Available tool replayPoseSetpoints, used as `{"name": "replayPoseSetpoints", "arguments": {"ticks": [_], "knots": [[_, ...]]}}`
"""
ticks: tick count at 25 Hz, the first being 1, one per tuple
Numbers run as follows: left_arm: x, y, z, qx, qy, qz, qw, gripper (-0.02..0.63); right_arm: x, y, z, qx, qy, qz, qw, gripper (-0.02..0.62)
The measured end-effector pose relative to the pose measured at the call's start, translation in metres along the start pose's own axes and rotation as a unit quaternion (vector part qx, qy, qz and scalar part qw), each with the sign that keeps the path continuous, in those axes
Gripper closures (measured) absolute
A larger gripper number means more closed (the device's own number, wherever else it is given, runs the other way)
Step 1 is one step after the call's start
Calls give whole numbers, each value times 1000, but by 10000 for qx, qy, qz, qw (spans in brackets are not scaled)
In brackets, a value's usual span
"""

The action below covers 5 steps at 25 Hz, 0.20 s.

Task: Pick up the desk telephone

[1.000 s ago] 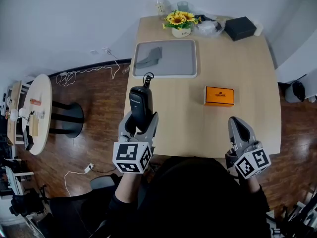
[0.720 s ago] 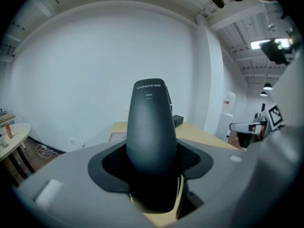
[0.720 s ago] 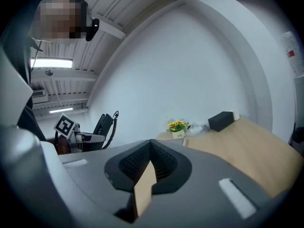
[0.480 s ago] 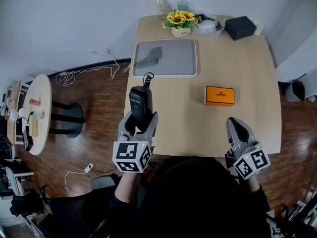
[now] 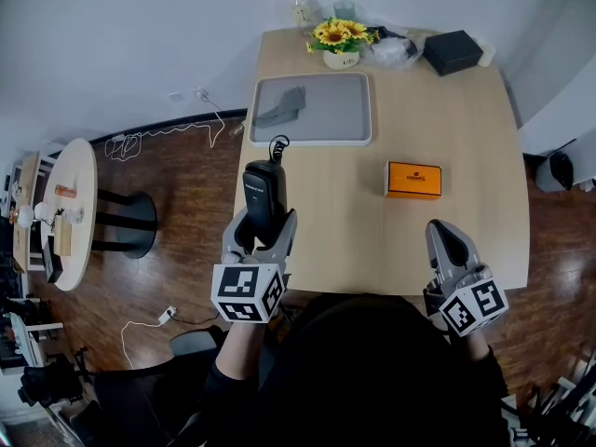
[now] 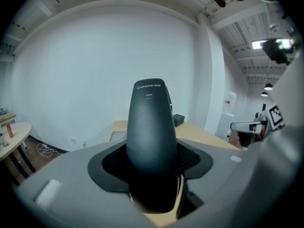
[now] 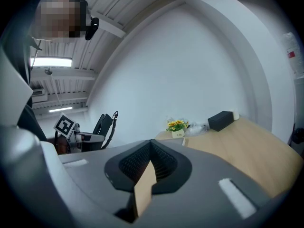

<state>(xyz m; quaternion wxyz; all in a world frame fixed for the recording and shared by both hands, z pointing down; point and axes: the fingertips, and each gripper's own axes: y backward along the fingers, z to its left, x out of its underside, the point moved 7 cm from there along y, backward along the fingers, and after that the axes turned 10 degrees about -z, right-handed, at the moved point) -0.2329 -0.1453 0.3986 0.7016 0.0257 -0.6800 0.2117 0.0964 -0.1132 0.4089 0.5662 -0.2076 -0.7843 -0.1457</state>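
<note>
The black telephone handset [image 5: 264, 194] stands upright over the table's left front corner, its coiled cord [image 5: 277, 145] at the top. My left gripper [image 5: 264, 227] is shut on the handset's lower end. In the left gripper view the handset [image 6: 152, 127] rises between the jaws of that gripper [image 6: 154, 172] and fills the middle. My right gripper [image 5: 445, 237] is shut and holds nothing, above the table's front right edge. In the right gripper view its jaws [image 7: 149, 167] meet, and the handset [image 7: 105, 123] shows far to the left.
On the wooden table [image 5: 466, 156] lie a grey tray [image 5: 326, 124] with a grey object [image 5: 277, 109], an orange box [image 5: 413, 180], a sunflower pot [image 5: 340, 43] and a black box [image 5: 453, 52]. A round side table [image 5: 79, 184] and cables are on the floor at left.
The right gripper has shifted very slightly to the left. The left gripper and the handset have not moved.
</note>
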Motion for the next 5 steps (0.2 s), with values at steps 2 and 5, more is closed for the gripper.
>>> {"name": "replayPoseSetpoints", "arguments": {"ticks": [2, 5], "knots": [[1, 0, 0, -4, 2, 13, 10000, 344, 0, 0, 0, -4, 3, 6, 10000, 595], [2, 1, 2, -19, 8, 24, 10000, 344, 1, 0, 1, -14, 8, 9, 10000, 595]]}}
